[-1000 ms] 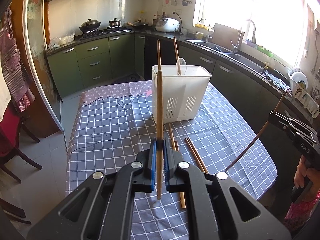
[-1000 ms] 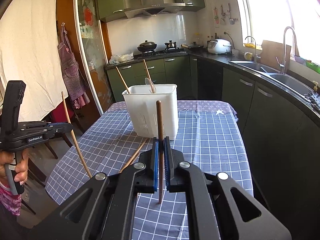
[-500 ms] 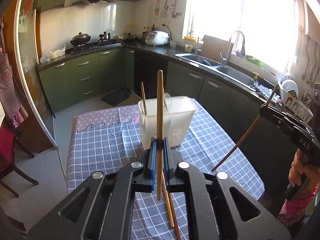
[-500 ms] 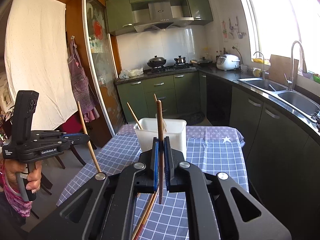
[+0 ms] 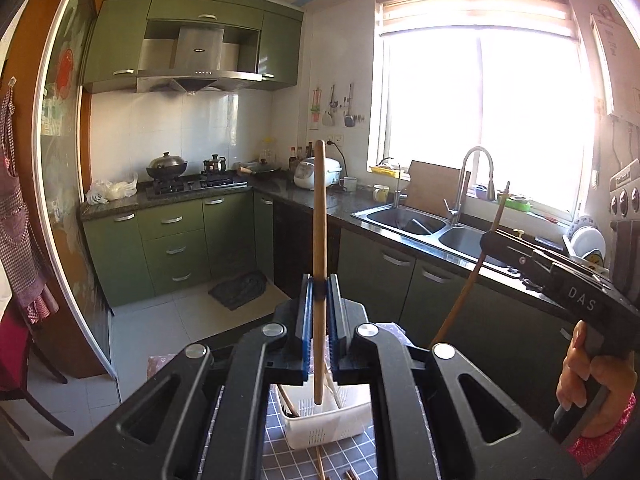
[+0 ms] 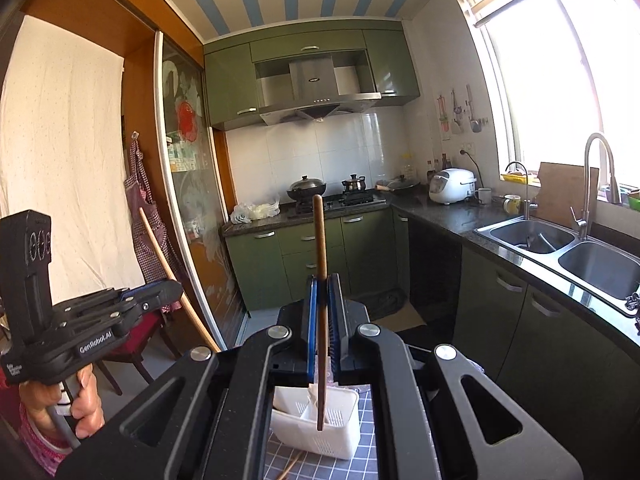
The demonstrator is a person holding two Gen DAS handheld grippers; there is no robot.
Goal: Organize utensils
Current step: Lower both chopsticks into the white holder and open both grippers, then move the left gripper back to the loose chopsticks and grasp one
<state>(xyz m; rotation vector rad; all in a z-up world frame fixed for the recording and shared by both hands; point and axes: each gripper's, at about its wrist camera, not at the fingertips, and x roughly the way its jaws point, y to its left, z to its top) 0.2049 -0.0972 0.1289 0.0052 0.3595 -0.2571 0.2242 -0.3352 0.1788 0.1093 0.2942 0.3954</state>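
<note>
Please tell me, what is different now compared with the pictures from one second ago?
Both tongs rose: the white utensil holder, central before, now sits low in both views beneath the chopstick tips. Nothing was grasped or released. The left tongs stay shut on the light chopstick, the right tongs on the dark chopstick. Loose chopsticks remain on the tablecloth.
</note>
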